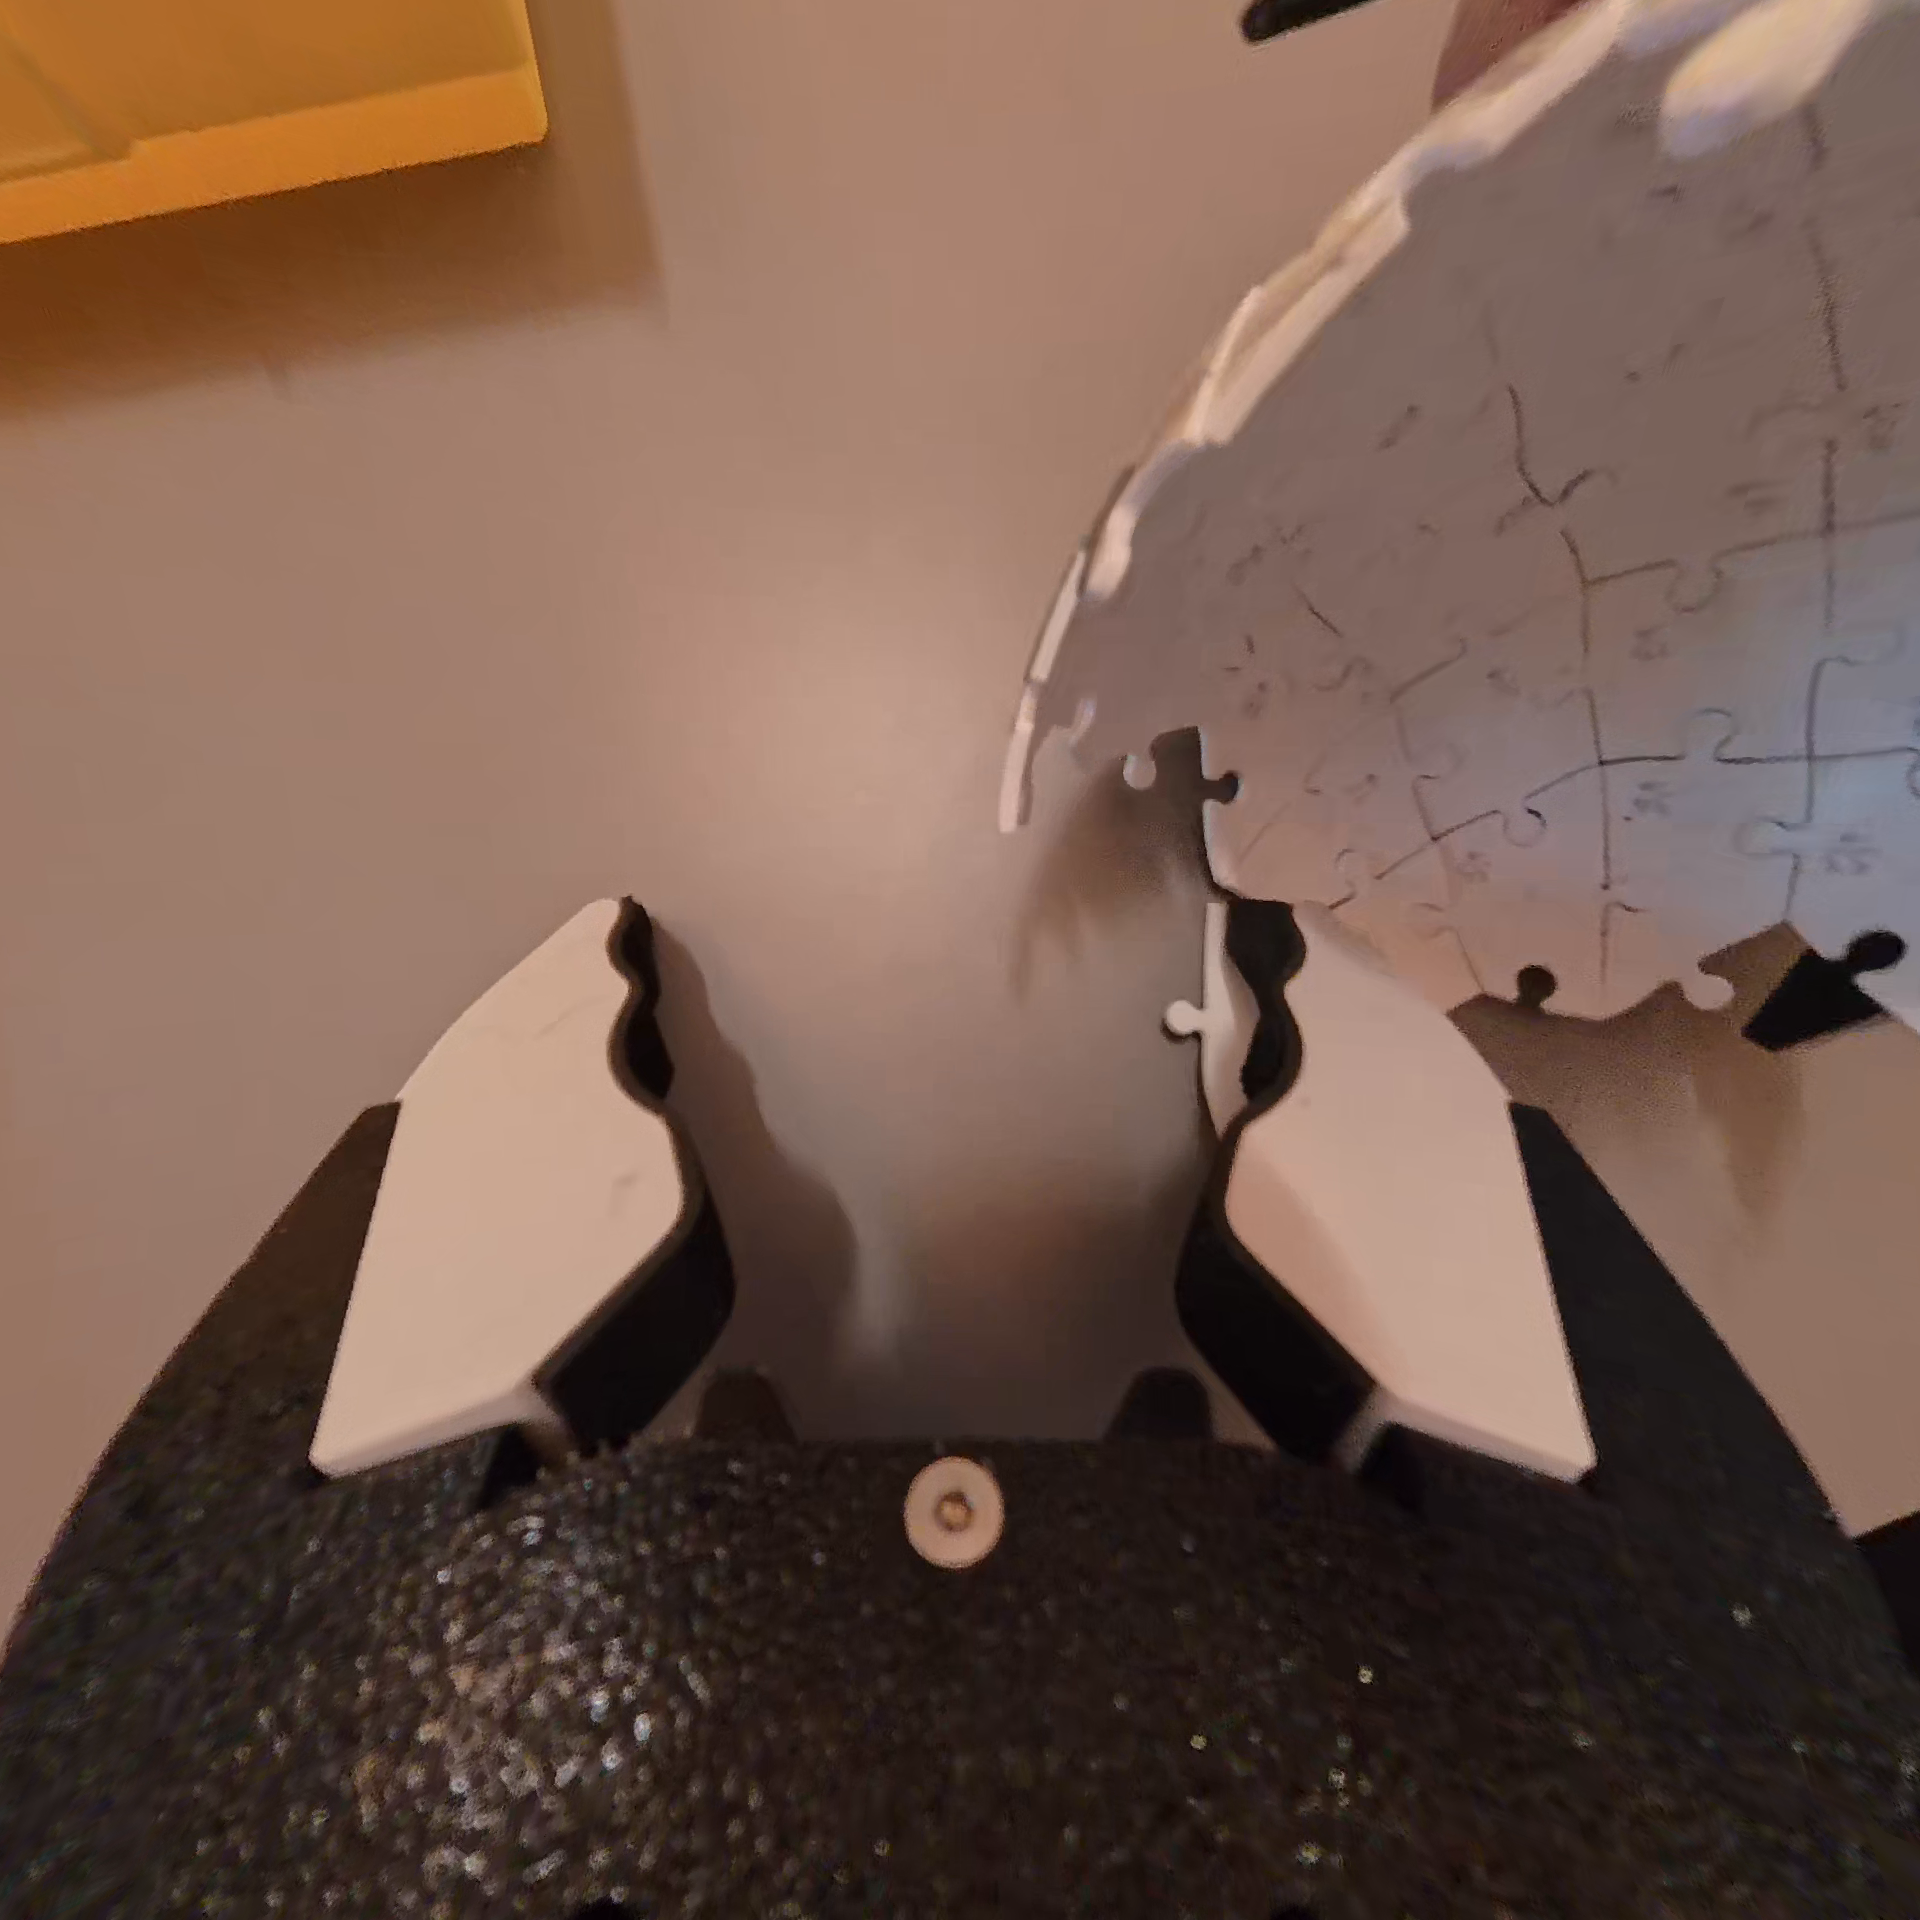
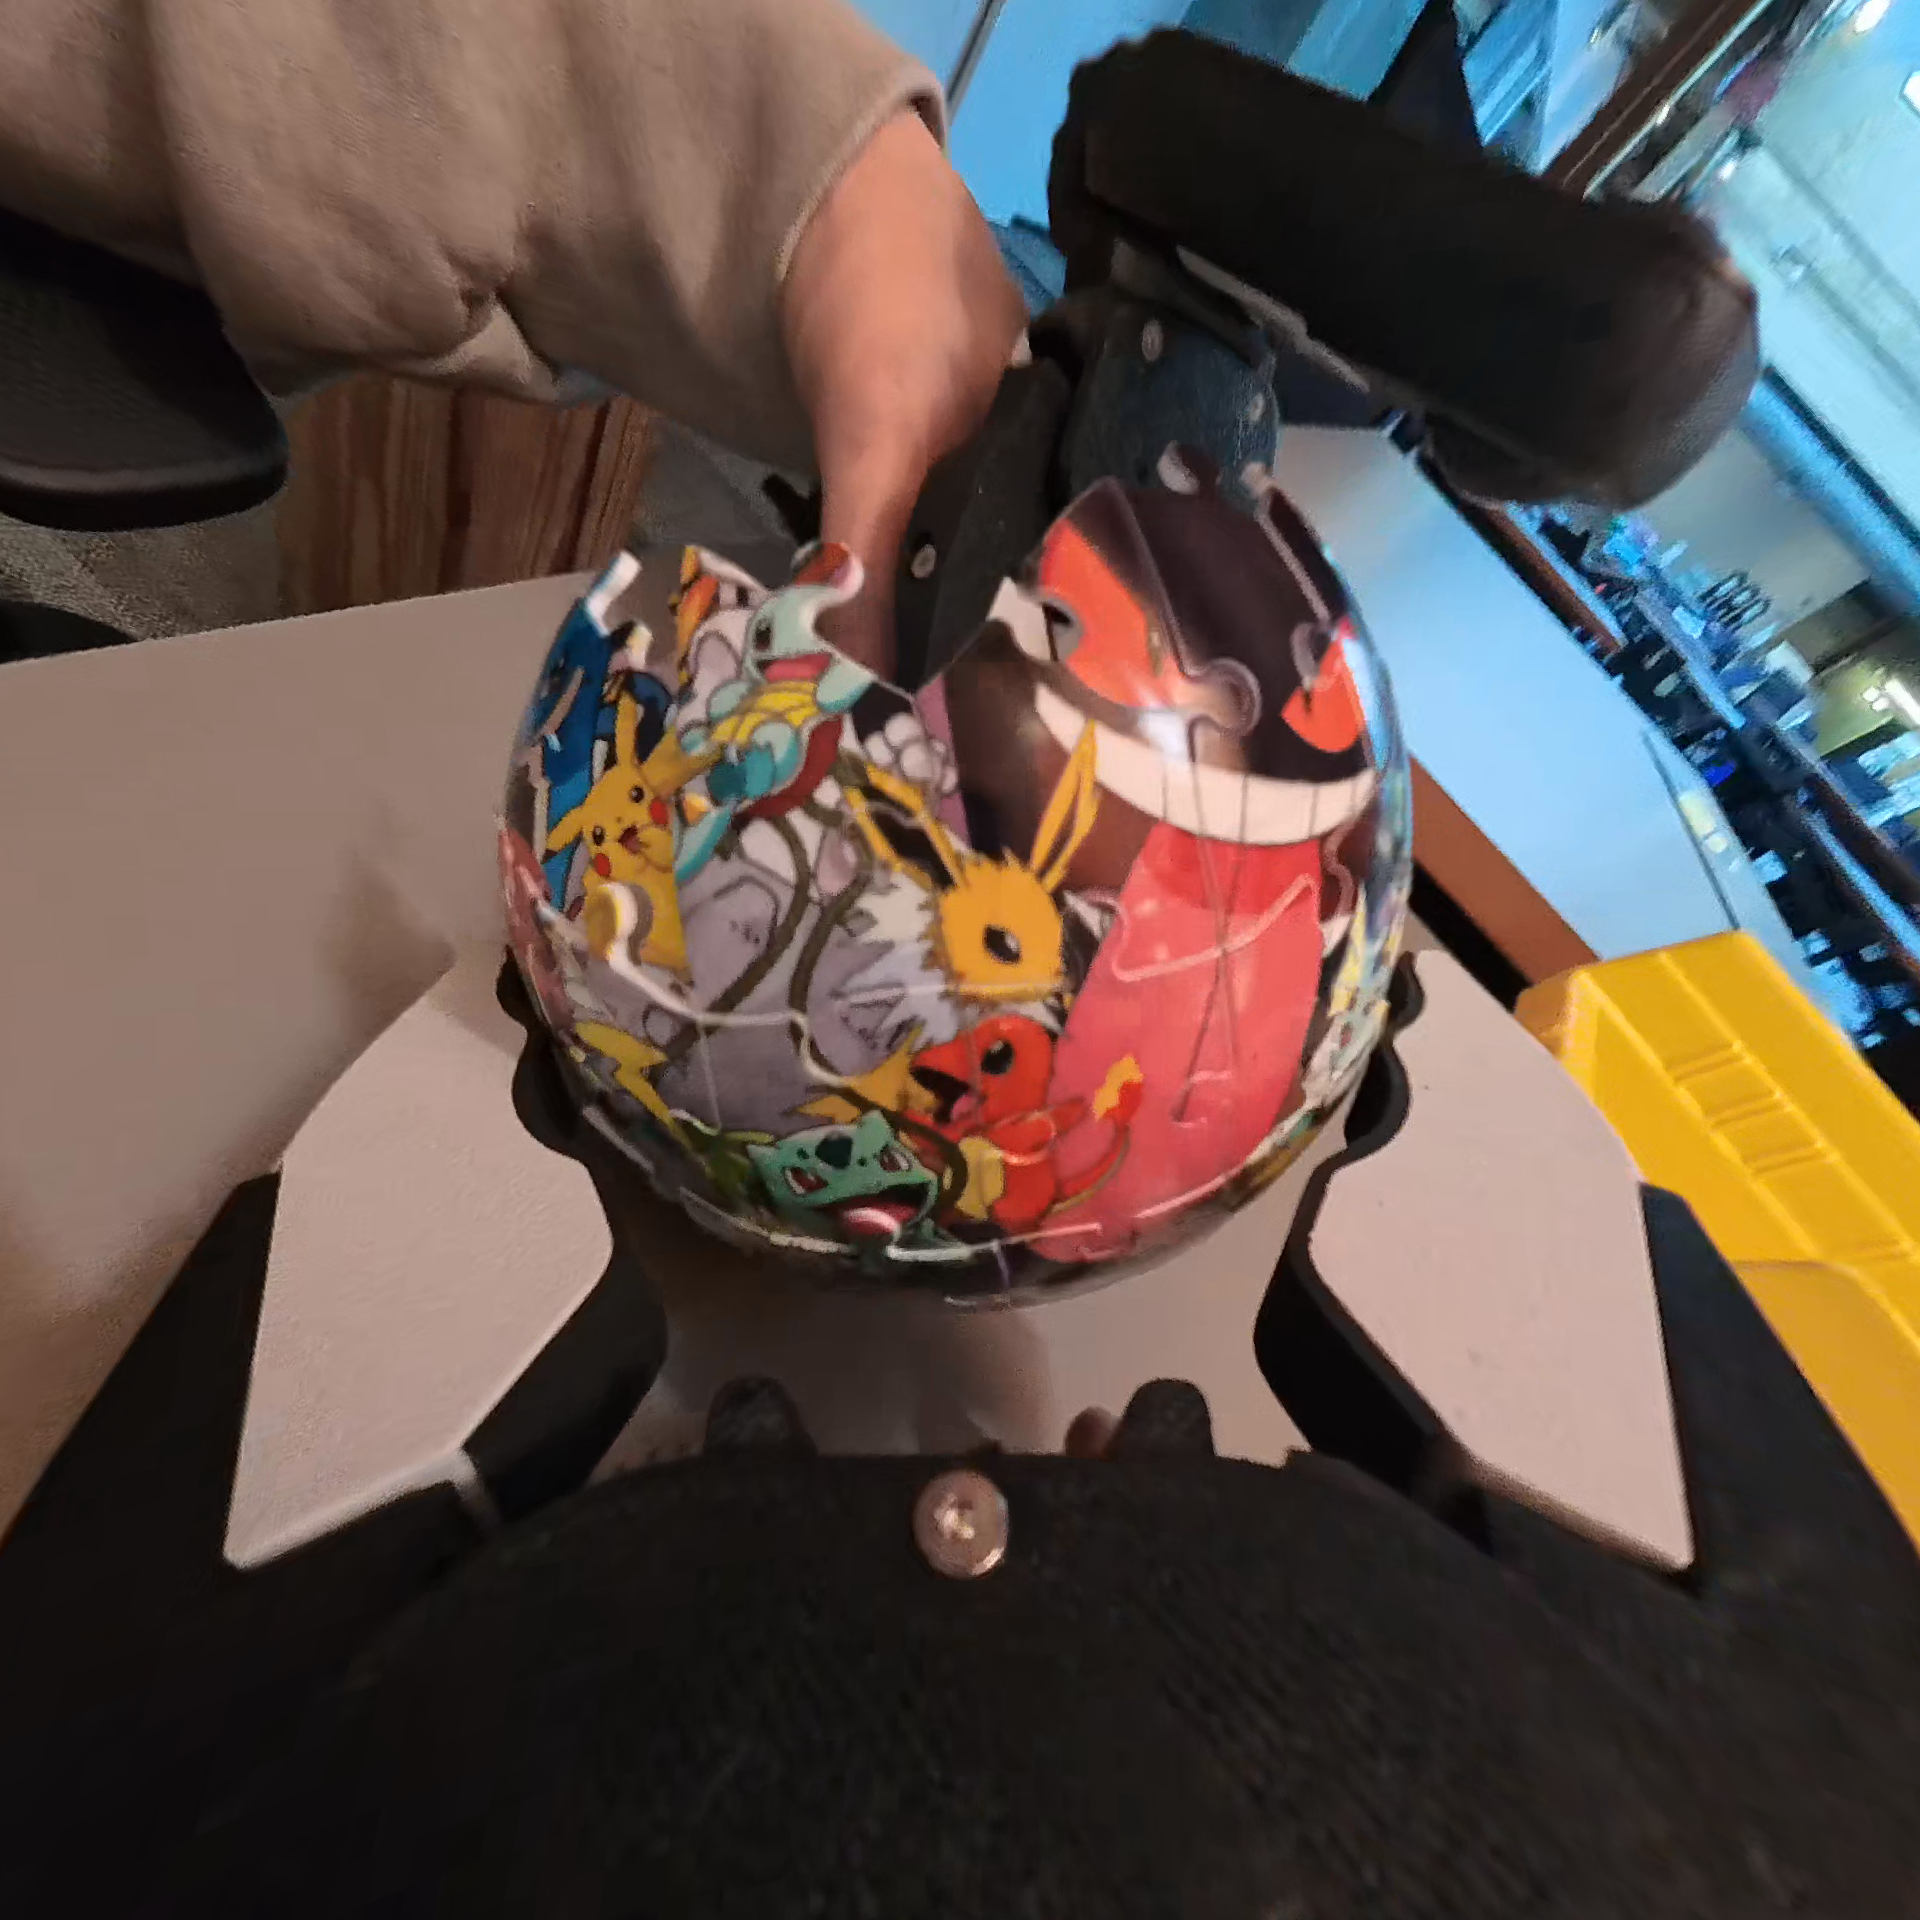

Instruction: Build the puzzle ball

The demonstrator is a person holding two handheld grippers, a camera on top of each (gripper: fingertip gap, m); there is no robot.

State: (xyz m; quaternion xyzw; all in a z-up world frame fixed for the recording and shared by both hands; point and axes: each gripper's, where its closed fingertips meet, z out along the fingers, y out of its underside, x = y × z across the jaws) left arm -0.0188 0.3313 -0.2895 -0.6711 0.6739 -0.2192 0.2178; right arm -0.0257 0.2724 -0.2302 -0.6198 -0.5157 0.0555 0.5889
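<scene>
The puzzle ball is a part-built sphere with colourful cartoon pictures and an open gap at its top. My right gripper is shut on it, one finger on each side, above the white table. In the left wrist view the ball's white inner side shows at the upper right, with jagged open edges. My left gripper is open beside that edge. A thin white puzzle piece, seen edge-on, lies against its right finger; the left finger is well away from it. One of its fingers reaches into the ball's gap.
A yellow bin stands on the table, at the top left in the left wrist view and at the right in the right wrist view. A person's hand and beige sleeve hold the left gripper. The white table ends just behind the ball.
</scene>
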